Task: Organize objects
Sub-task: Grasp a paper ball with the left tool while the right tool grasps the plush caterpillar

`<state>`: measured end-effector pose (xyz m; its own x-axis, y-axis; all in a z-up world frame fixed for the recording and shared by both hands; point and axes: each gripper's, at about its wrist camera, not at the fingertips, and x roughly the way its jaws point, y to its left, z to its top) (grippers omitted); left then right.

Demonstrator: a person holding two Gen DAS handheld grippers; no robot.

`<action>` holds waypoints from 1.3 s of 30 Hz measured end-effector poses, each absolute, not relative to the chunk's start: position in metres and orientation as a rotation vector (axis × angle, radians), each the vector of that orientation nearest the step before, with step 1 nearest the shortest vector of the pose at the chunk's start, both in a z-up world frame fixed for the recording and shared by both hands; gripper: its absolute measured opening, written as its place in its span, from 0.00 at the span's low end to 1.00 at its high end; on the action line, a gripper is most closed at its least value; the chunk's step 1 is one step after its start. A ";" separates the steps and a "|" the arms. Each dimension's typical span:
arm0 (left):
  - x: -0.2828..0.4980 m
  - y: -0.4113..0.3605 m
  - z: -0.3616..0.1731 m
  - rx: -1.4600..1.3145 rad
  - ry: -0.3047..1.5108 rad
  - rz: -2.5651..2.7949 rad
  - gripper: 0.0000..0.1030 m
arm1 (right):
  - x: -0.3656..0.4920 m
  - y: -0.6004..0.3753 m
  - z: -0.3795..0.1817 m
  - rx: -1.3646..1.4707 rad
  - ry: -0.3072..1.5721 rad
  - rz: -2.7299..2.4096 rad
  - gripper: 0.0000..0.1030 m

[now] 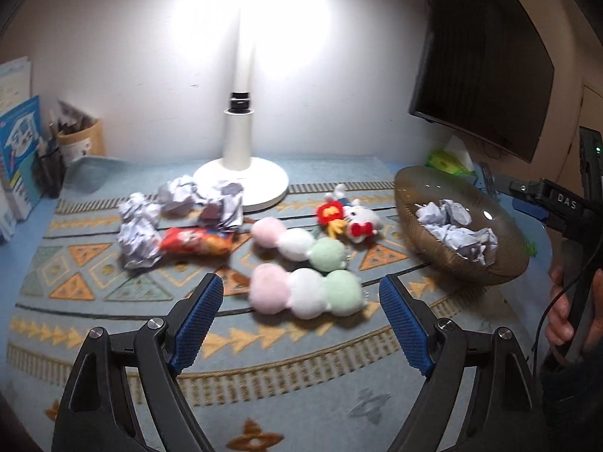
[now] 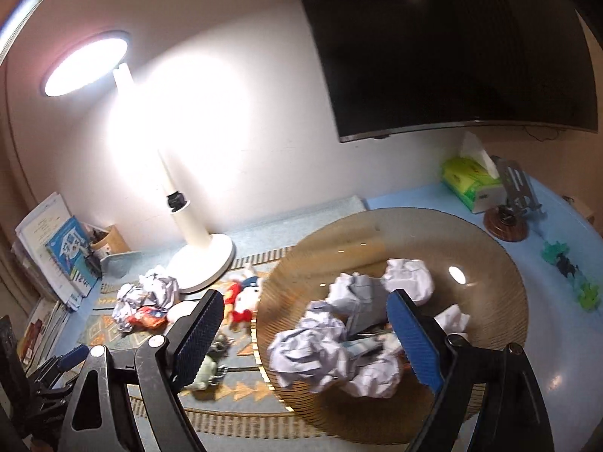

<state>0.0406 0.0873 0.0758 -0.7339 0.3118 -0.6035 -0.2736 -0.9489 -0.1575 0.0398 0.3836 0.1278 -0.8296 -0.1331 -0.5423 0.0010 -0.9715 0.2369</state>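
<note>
My left gripper is open over the patterned mat, with nothing between its blue pads. Just ahead of it lie two pink-white-green plush dumpling sticks. Beyond them are a red and white plush toy, an orange snack packet and several crumpled paper balls. My right gripper is open above the brown ribbed bowl, which holds several crumpled paper balls. No paper is pinched between its fingers. The right gripper's handle and a hand show at the right edge of the left wrist view.
A white desk lamp stands lit at the back of the mat. Books and a pen holder line the left wall. A dark monitor hangs at the right, with a green tissue box and a small stand below it.
</note>
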 end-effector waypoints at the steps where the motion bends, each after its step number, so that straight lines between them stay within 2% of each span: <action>1: 0.041 0.075 0.076 -0.946 -0.103 2.687 0.82 | 0.040 0.374 0.130 0.890 -0.341 -2.894 0.85; 8: 0.041 0.002 0.071 -0.979 -0.197 2.814 0.82 | 0.036 0.292 0.126 0.922 -0.248 -2.720 0.85; 18: 0.027 -0.040 0.056 -1.050 -0.244 2.813 0.82 | 0.016 0.204 0.062 1.059 -0.073 -2.621 0.85; 23: -0.008 -0.050 0.056 -1.082 -0.298 2.757 0.82 | 0.005 0.181 0.046 1.126 -0.054 -2.536 0.85; 28: -0.065 -0.063 0.036 -1.182 -0.493 2.683 0.82 | -0.003 0.158 0.058 1.090 0.107 -2.538 0.85; 32: -0.096 -0.063 0.016 -1.220 -0.569 2.650 0.81 | -0.025 0.165 0.058 1.125 0.129 -2.597 0.85; 34: -0.102 -0.062 0.006 -1.237 -0.586 2.628 0.78 | -0.039 0.178 0.052 1.176 0.120 -2.635 0.83; 35: -0.102 -0.062 0.001 -1.228 -0.590 2.619 0.74 | -0.046 0.185 0.047 1.203 0.101 -2.633 0.77; 36: -0.100 -0.063 -0.002 -1.223 -0.592 2.613 0.66 | -0.053 0.191 0.043 1.224 0.073 -2.616 0.75; 37: -0.101 -0.064 -0.004 -1.233 -0.617 2.584 0.62 | -0.060 0.195 0.040 1.245 0.048 -2.602 0.74; 39: -0.100 -0.068 -0.002 -1.185 -0.670 2.544 0.62 | -0.072 0.196 0.032 1.283 0.055 -2.591 0.74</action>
